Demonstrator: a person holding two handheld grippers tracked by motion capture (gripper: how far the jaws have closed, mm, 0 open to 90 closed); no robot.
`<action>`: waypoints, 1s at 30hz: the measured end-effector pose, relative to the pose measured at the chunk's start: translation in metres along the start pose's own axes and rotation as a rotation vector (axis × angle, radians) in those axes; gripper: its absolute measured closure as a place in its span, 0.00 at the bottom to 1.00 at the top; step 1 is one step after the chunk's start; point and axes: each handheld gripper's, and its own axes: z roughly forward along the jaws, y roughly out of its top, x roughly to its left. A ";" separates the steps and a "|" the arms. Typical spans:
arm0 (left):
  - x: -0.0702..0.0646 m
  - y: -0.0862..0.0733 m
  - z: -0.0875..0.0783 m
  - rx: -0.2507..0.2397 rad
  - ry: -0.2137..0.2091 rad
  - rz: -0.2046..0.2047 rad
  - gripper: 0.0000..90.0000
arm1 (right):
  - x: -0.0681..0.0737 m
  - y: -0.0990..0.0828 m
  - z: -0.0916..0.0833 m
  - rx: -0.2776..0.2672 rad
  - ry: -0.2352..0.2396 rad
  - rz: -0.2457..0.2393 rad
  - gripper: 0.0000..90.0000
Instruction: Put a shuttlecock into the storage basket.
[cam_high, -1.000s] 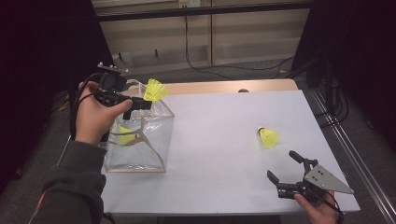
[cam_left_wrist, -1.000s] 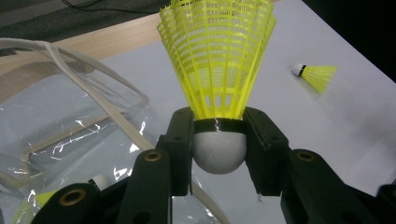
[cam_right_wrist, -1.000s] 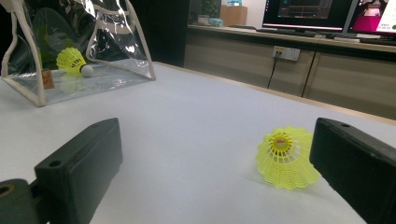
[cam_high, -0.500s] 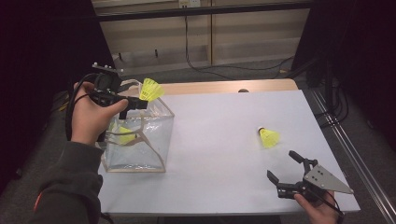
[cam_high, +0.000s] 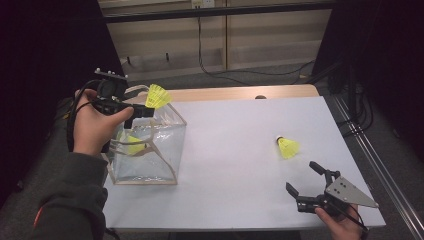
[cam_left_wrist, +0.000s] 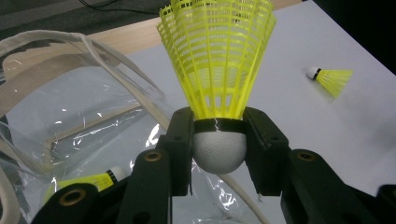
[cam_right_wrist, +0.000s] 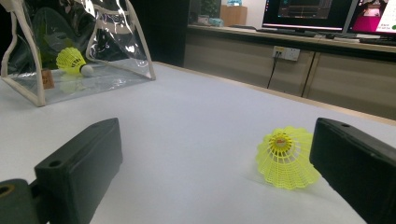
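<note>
My left gripper (cam_high: 148, 109) (cam_left_wrist: 218, 140) is shut on the white cork of a yellow shuttlecock (cam_high: 159, 96) (cam_left_wrist: 217, 60), its skirt pointing up. It hovers over the open top of a clear plastic bag (cam_high: 162, 155) (cam_left_wrist: 70, 93) (cam_right_wrist: 112, 42) at the table's left. A second yellow shuttlecock (cam_high: 131, 145) (cam_left_wrist: 91, 182) (cam_right_wrist: 71, 60) lies inside the bag. A third shuttlecock (cam_high: 288, 147) (cam_left_wrist: 332, 79) (cam_right_wrist: 286, 158) lies on the white table at the right. My right gripper (cam_high: 302, 177) (cam_right_wrist: 217, 140) stands open near the front right edge, a short way in front of that shuttlecock, with nothing between its jaws.
The white table top (cam_high: 235, 145) has a wooden strip (cam_high: 240, 93) along its far edge. Cables (cam_high: 220, 70) trail on the floor behind it. A low cabinet (cam_right_wrist: 280, 70) with monitors (cam_right_wrist: 303, 11) stands beyond the table.
My left gripper has shifted slightly to the left above the bag, still holding the shuttlecock. The right gripper has stayed where it was.
</note>
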 end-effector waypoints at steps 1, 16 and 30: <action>0.000 0.000 0.000 0.001 0.001 -0.005 0.72 | 0.000 0.000 0.000 -0.002 0.001 0.001 0.03; 0.009 -0.003 -0.002 -0.003 0.018 -0.027 0.72 | 0.000 0.000 0.000 -0.002 0.000 -0.001 0.03; 0.016 -0.007 -0.004 -0.008 0.045 -0.038 0.72 | 0.000 0.000 0.000 0.000 0.000 0.000 0.03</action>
